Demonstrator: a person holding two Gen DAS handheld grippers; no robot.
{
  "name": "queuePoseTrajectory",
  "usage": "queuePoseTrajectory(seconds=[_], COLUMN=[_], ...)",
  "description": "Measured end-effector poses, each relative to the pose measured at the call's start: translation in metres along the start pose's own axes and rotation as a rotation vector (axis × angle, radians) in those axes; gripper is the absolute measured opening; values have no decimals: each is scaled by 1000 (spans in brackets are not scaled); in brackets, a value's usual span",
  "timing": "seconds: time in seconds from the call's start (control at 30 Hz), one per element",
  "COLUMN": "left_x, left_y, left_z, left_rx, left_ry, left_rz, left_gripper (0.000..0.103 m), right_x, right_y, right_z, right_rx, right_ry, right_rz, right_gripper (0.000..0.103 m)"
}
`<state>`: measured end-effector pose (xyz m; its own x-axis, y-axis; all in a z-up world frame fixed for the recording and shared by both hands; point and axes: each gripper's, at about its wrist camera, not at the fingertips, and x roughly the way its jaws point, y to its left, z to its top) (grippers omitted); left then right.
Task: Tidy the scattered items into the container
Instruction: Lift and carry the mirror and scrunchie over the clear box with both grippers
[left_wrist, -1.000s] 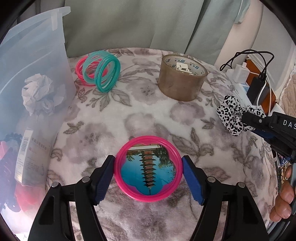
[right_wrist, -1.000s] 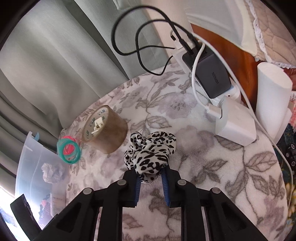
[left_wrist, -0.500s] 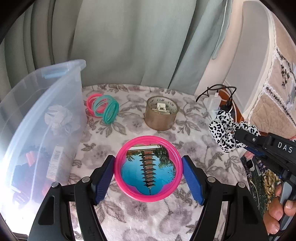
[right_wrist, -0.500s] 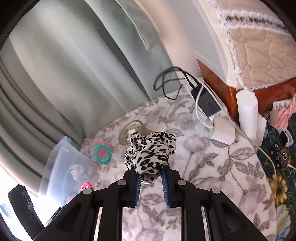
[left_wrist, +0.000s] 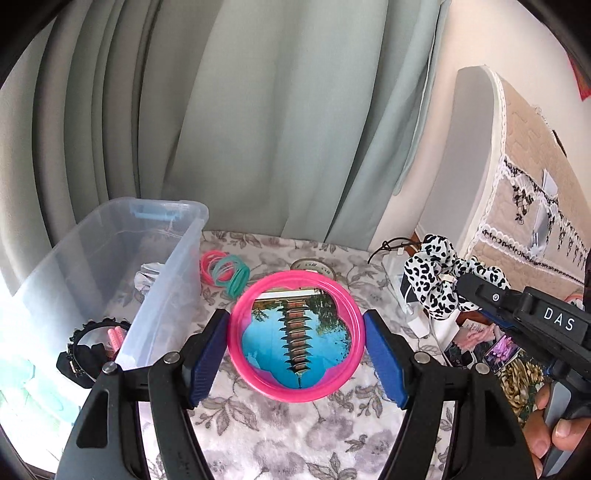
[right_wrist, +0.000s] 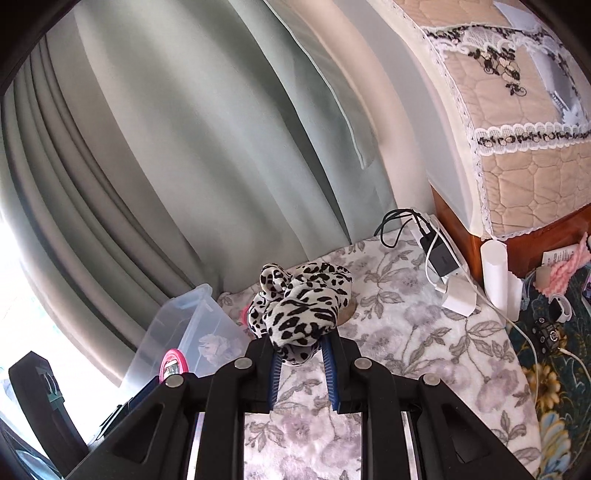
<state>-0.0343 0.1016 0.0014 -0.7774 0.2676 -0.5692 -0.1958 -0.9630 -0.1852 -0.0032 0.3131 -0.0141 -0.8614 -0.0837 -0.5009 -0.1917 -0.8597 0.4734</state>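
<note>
My left gripper (left_wrist: 295, 350) is shut on a round pink-rimmed mirror (left_wrist: 295, 334) and holds it high above the floral table. My right gripper (right_wrist: 301, 363) is shut on a black-and-white leopard scrunchie (right_wrist: 299, 308), also lifted; it shows in the left wrist view (left_wrist: 437, 284) at the right. The clear plastic container (left_wrist: 162, 291) stands at the table's left with crumpled paper and a black headband inside. Pink and teal bangles (left_wrist: 225, 271) lie beside the container. A brown tape roll (left_wrist: 314, 265) sits behind the mirror, mostly hidden.
Green curtains hang behind the table. A power strip with chargers and cables (right_wrist: 441, 258) lies at the table's far right edge. A white cylinder (right_wrist: 495, 273) and a quilted cover (right_wrist: 517, 110) stand to the right. Small clutter lies on the patterned floor (right_wrist: 554, 332).
Both grippers have risen well above the table with their objects still held. The table and container look smaller and farther below.
</note>
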Motion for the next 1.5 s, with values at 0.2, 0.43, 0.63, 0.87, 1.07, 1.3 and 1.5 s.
queuePoseTrajectory(seconds=[0.2,0.43,0.63,0.87,1.07,1.3,1.5], left_x=[-25,-48,-72,-92,-104,-110,-106], left_y=[11,32,57,88,114,154,185], left_z=[5,12,15,17,14,8,-2], left_rx=[-45,-92,-160,-238,-271,-361,-424], left_ry=[-52,-88,-143,-180,-204,-217,-206], left_rz=[-15,-17,6,19,58,99,113], left_gripper=[74,74,74,74,74,74,74], right_x=[-17,-36,-46,-51,-39,-20,6], right_y=[17,48,74,110,140,170,202], right_z=[-2,-8,-14,-23,-34,-51,-67], right_rx=[-38,-100,-156,-226,-285,-355,-426], right_ry=[-18,-53,-57,-52,-29,22,88], right_rz=[3,32,55,86,128,161,186], right_gripper=[22,22,22,22,22,22,22])
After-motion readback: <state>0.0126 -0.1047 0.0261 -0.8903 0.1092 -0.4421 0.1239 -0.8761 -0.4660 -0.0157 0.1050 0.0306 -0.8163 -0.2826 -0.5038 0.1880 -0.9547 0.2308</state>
